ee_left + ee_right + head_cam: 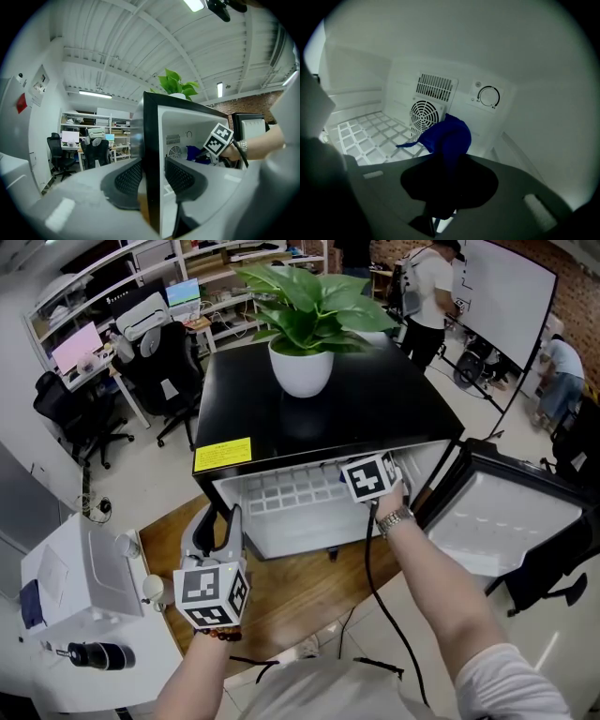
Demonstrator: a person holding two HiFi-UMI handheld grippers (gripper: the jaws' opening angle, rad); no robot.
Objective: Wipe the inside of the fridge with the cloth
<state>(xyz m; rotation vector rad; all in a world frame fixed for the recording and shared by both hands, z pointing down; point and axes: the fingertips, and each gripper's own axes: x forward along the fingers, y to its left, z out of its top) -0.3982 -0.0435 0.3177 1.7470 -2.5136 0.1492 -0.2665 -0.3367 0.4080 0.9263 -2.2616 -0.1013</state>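
The black mini fridge (403, 399) stands with its door (511, 521) swung open to the right. My right gripper (445, 161) reaches inside, shut on a blue cloth (449, 135) that bunches out ahead of the jaws, near the fan grille (425, 116) on the back wall. In the head view only its marker cube (371, 477) shows at the opening. From the left gripper view the cloth (193, 152) is seen deep inside. My left gripper (152, 177) straddles the fridge's left front wall edge (151, 140), jaws closed on it, at the left corner (217, 521).
A potted plant (305, 329) sits on the fridge top. Inside are a white wire shelf (370, 131) and a thermostat dial (489, 96). The fridge rests on a wooden board (300, 592). A white appliance (80, 577) stands at left; office chairs (164, 371) and people (427, 287) are behind.
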